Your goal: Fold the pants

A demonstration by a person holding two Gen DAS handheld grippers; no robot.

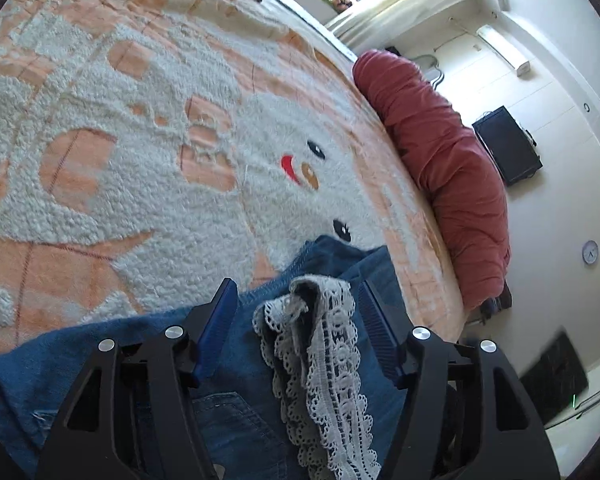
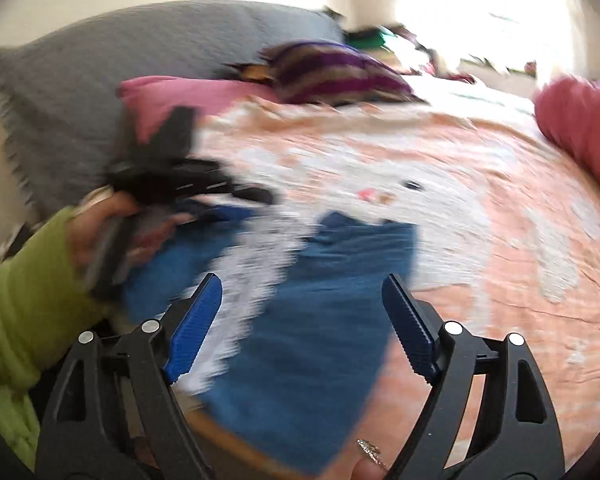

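Blue denim pants [image 1: 228,420] with a white lace trim [image 1: 332,360] lie on the peach and white blanket [image 1: 140,160]. In the left wrist view my left gripper [image 1: 296,286] stands open over them. The lace and a denim fold lie between its blue pads [image 1: 216,328], which do not press on them. In the blurred right wrist view my right gripper [image 2: 302,280] is open above the pants [image 2: 320,320], with nothing gripped. Further left in that view a hand in a green sleeve [image 2: 24,300] holds the left gripper [image 2: 172,176] at the pants' far edge.
A long red bolster [image 1: 444,168] runs along the bed's right edge. A grey pillow [image 2: 100,72], a pink one [image 2: 172,96] and a purple striped cushion [image 2: 332,68] lie at the head. The bed's edge and the floor are at the lower right [image 1: 500,340].
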